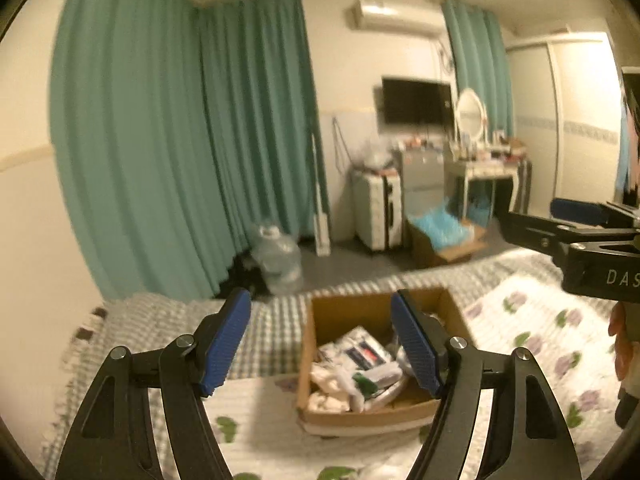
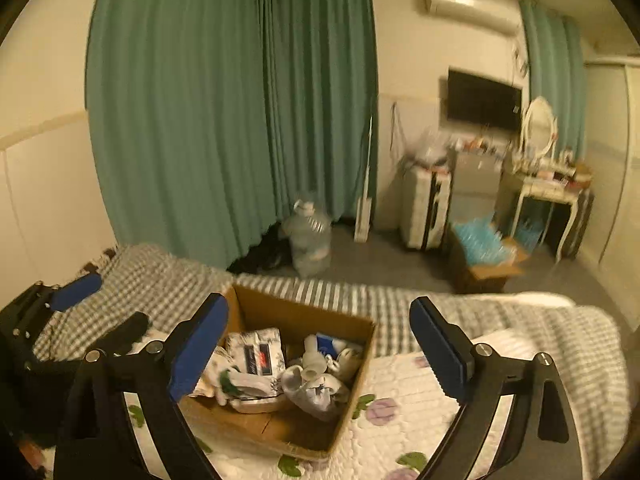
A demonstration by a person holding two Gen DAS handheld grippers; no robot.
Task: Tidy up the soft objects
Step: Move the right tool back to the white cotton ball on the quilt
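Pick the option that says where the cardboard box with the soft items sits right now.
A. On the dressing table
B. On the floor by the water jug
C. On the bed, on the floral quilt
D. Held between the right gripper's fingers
C: the cardboard box rests on the floral quilt on the bed, while the right gripper is open above it and holds nothing.

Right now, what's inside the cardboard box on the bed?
The cardboard box holds a patterned tissue pack, white soft items and something blue-white. Anything beneath them is covered.
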